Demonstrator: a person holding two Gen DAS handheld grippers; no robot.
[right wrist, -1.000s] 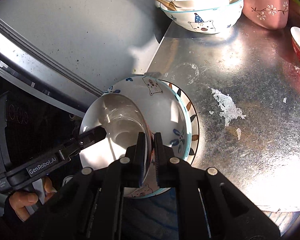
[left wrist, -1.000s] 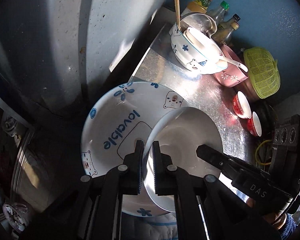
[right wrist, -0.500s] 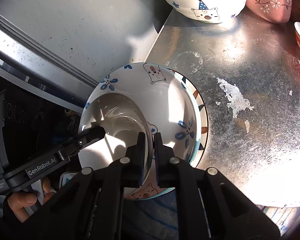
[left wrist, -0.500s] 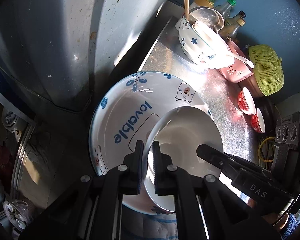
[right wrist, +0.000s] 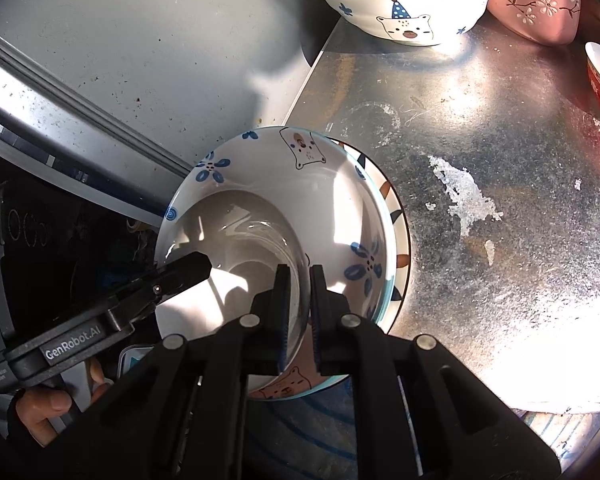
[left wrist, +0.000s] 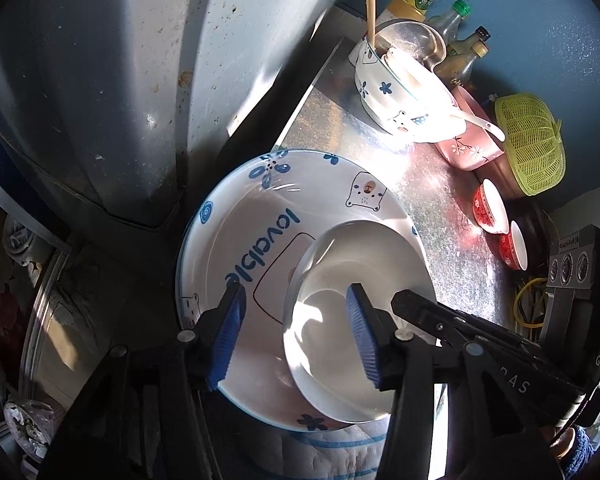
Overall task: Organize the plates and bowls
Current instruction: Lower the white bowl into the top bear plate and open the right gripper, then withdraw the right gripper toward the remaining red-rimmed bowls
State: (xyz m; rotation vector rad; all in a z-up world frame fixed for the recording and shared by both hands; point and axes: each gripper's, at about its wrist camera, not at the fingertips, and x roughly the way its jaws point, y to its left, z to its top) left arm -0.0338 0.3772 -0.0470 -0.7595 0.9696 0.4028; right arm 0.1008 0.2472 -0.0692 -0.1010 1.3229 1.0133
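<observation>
At the counter's near-left corner, items listed largest to smallest:
Counter (right wrist: 480,152): bare metal sheet, scuffed, sunlit.
Bear bowl (left wrist: 300,208): white with blue flowers and the word "lovable"; it sits on a patterned plate (right wrist: 398,216) at the counter edge.
White bowl (left wrist: 372,264): plain, tilted, resting inside the bear bowl.
Dish stack (right wrist: 404,8): 1 bear-print bowl holding smaller bowls, spoon and chopsticks, at the far edge.
Pink dish (right wrist: 536,8): just beside the stack.
Red cups (left wrist: 500,224): 2, near the right side.
Left gripper (left wrist: 296,332): jaws have just been opening; they straddle the white bowl's rim, pads clear of it.
Right gripper (right wrist: 299,316): clamped tight on the white bowl's rim.
</observation>
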